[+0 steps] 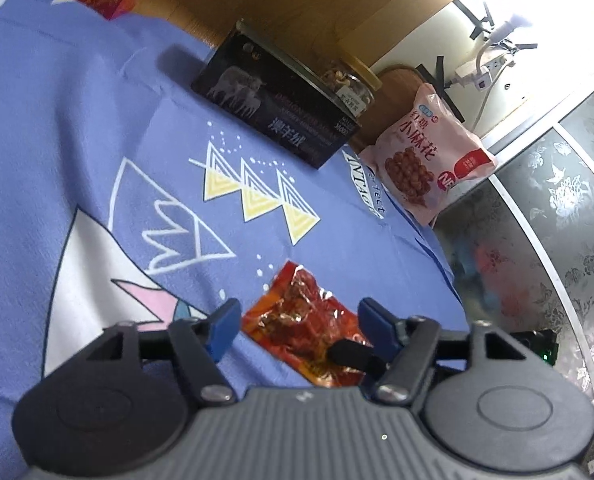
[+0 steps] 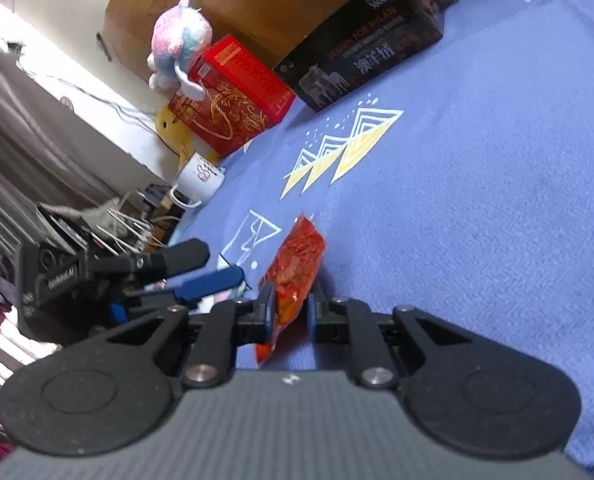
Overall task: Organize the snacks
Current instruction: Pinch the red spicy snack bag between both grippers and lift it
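Two views are covering one red snack packet (image 2: pixel 297 264) on the blue printed cloth (image 2: pixel 477 208). Only the left wrist view is showing the pink snack bag (image 1: pixel 429 156) and the jar (image 1: pixel 349 84) in the upper right of the frame, behind the black box (image 1: pixel 273 108). Only the right wrist view is showing the red gift box (image 2: pixel 233 96), plush toy (image 2: pixel 181 40) and white mug (image 2: pixel 201 176) at upper left.

In that view the right gripper (image 2: pixel 291 312) is clenching the packet's near end, with the packet's long axis running up the frame, away from the camera. The left gripper (image 1: pixel 297 320) is standing released, jaws spread to either side of the packet (image 1: pixel 305 316), which is lying low in the frame's centre, slanting from upper left to lower right.
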`<action>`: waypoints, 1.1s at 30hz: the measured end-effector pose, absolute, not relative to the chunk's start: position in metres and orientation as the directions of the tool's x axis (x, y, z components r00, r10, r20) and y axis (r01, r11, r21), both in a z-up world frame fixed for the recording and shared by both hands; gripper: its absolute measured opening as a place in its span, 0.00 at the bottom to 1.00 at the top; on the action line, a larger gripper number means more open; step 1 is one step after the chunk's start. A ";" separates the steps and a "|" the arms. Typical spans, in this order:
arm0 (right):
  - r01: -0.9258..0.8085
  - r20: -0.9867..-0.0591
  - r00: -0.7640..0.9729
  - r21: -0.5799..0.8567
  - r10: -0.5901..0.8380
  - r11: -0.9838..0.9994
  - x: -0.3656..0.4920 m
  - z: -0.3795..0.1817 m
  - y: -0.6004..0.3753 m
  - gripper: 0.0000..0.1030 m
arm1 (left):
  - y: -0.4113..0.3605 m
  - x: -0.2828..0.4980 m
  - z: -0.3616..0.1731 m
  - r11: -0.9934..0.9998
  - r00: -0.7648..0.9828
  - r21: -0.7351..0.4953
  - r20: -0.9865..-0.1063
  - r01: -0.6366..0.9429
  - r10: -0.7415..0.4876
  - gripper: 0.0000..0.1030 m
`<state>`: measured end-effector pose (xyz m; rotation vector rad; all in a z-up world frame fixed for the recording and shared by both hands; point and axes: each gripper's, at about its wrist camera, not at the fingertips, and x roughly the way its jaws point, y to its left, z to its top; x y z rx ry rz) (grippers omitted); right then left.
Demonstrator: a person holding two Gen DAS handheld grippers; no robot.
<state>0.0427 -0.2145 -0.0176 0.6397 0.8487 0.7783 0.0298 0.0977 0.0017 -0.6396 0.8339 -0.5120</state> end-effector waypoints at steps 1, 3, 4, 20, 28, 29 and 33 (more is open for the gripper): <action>-0.346 -0.410 0.427 0.749 0.806 0.565 0.043 -0.017 -0.215 0.17 | 0.097 0.031 0.000 0.700 0.569 -0.695 -0.513 0.163 -0.642 0.76; -0.386 -0.441 0.453 0.686 0.775 0.617 0.043 -0.010 -0.210 0.18 | 0.094 0.034 -0.002 0.705 0.563 -0.690 -0.522 0.164 -0.641 0.77; -0.412 -0.458 0.476 0.638 0.751 0.651 0.042 -0.006 -0.206 0.19 | 0.092 0.036 -0.002 0.709 0.563 -0.685 -0.524 0.168 -0.639 0.77; -0.401 -0.471 0.542 0.583 0.696 0.707 0.051 -0.004 -0.223 0.26 | 0.058 0.069 0.003 0.749 0.530 -0.612 -0.559 0.255 -0.637 0.77; -0.387 -0.444 0.516 0.641 0.732 0.663 0.054 -0.008 -0.232 0.26 | 0.060 0.062 -0.002 0.701 0.503 -0.664 -0.527 0.260 -0.685 0.77; -0.385 -0.442 0.513 0.648 0.736 0.657 0.054 -0.009 -0.234 0.26 | 0.060 0.060 -0.003 0.696 0.499 -0.668 -0.524 0.262 -0.690 0.76; -0.369 -0.428 0.505 0.677 0.749 0.636 0.052 -0.011 -0.240 0.25 | 0.061 0.056 -0.006 0.686 0.490 -0.682 -0.520 0.255 -0.700 0.59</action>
